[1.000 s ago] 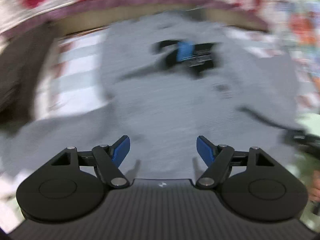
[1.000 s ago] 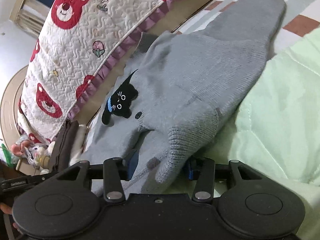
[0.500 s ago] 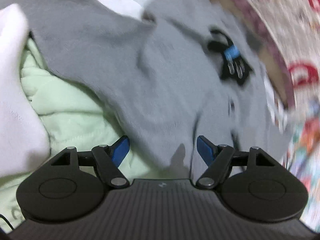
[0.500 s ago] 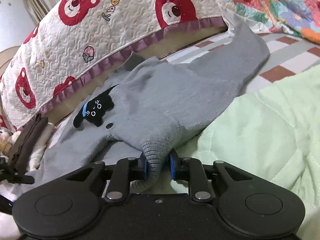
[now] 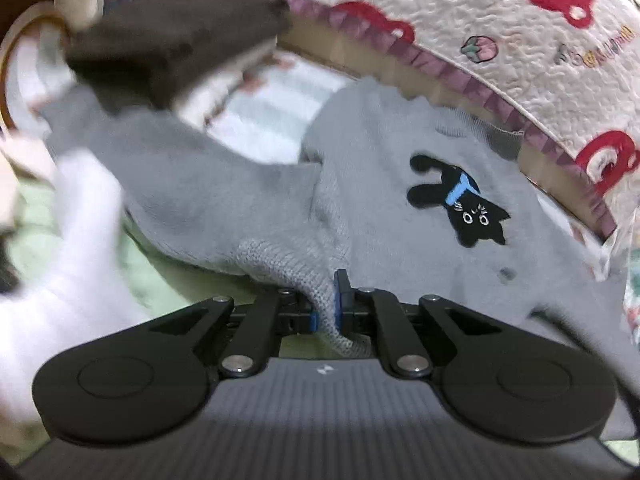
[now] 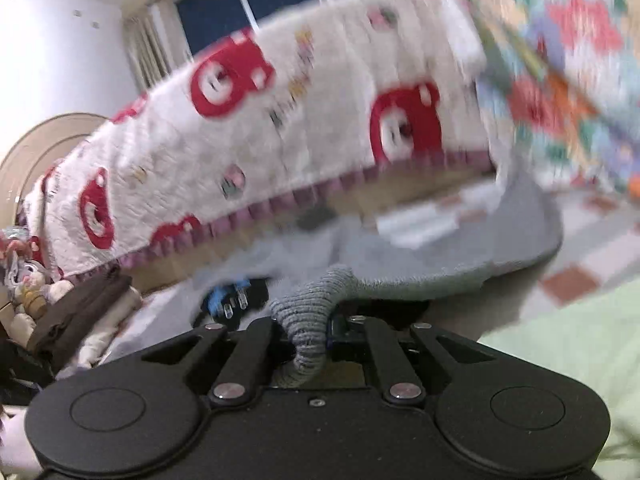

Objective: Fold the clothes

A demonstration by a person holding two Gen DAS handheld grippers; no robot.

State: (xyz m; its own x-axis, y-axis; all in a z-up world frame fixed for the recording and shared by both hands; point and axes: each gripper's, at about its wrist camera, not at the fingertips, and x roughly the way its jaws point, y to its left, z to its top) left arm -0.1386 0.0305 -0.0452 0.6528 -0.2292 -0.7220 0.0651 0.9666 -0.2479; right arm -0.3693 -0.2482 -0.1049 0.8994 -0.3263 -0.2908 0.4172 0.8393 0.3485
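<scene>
So the folding has only begun: the grey cat sweater [image 5: 400, 200] lies spread out on the bed by the bear quilt [image 5: 520, 40], while the left gripper [image 5: 334, 300] is pinching its knit hem and the right gripper [image 6: 316, 332] is closing on its ribbed edge.

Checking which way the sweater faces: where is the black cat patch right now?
In the left wrist view the cat patch sits right of centre on the grey sweater, below the bear quilt.
</scene>
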